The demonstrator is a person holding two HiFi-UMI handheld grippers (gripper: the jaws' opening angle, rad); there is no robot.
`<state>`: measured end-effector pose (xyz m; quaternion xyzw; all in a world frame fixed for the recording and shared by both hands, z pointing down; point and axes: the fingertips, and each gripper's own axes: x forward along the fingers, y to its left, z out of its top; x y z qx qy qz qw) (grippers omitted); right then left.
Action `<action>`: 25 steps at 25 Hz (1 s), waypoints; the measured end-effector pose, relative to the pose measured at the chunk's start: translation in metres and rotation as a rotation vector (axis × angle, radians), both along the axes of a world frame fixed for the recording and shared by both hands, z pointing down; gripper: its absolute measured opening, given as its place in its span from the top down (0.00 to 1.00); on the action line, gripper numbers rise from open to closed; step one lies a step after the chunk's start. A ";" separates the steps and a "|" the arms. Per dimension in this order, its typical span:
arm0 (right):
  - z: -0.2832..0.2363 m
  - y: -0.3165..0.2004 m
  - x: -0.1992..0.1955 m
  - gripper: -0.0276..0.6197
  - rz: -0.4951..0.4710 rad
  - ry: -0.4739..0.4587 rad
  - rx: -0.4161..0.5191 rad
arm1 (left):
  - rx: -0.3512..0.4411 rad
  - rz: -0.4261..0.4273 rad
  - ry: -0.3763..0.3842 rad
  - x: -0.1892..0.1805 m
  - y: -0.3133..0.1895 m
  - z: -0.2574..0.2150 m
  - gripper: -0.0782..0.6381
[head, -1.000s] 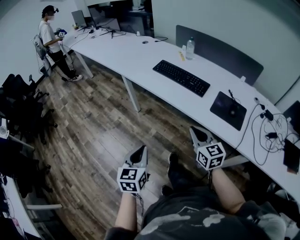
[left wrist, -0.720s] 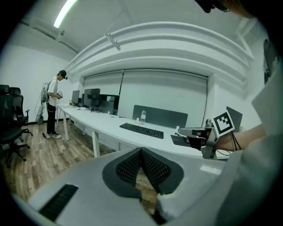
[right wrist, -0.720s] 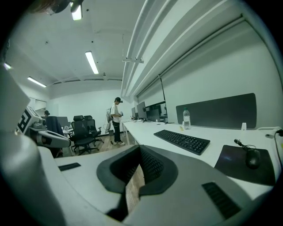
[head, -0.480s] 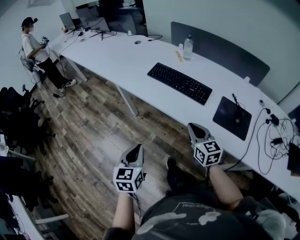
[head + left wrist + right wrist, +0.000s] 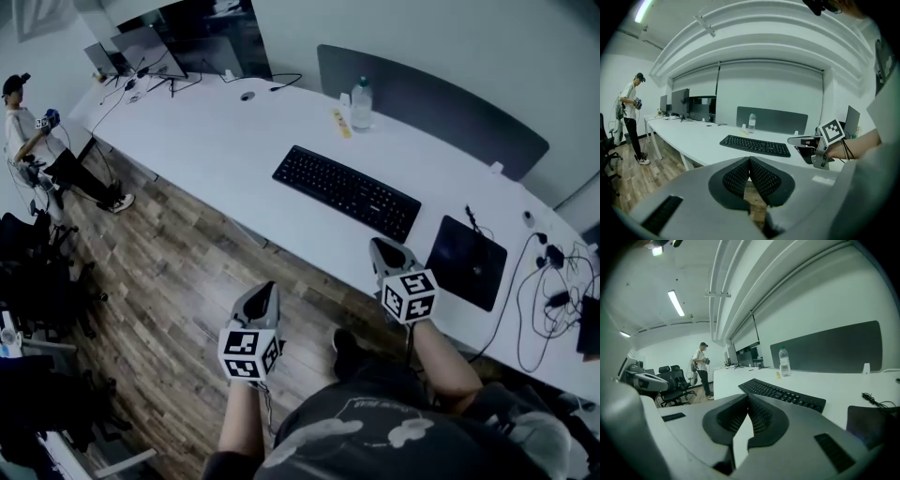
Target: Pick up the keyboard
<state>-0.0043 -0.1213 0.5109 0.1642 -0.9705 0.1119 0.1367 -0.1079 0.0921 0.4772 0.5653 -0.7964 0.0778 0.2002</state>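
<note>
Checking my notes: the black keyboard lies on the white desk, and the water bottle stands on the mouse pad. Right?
No: the water bottle stands on the desk itself, apart from the mouse pad; see the head view.

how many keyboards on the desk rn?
1. The black keyboard lies on the white desk, between the water bottle and the dark mouse pad. The far end by the monitors is too small to rule out another.

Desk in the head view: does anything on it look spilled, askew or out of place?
Nothing stands out. The keyboard lies flat along the desk's front edge, the bottle stands upright, and nothing is spilled. Only the cables at the right end lie in a loose tangle.
</note>
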 end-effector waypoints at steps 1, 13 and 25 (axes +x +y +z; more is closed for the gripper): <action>0.001 -0.009 -0.004 0.95 0.006 0.001 -0.002 | -0.005 0.009 -0.004 -0.005 -0.010 -0.001 0.89; 0.028 -0.058 -0.018 0.52 -0.050 0.099 -0.046 | -0.030 0.101 -0.032 -0.038 -0.081 -0.004 0.89; 0.078 -0.093 -0.032 0.15 -0.144 0.517 0.112 | -0.054 0.317 -0.021 -0.081 -0.154 0.011 0.89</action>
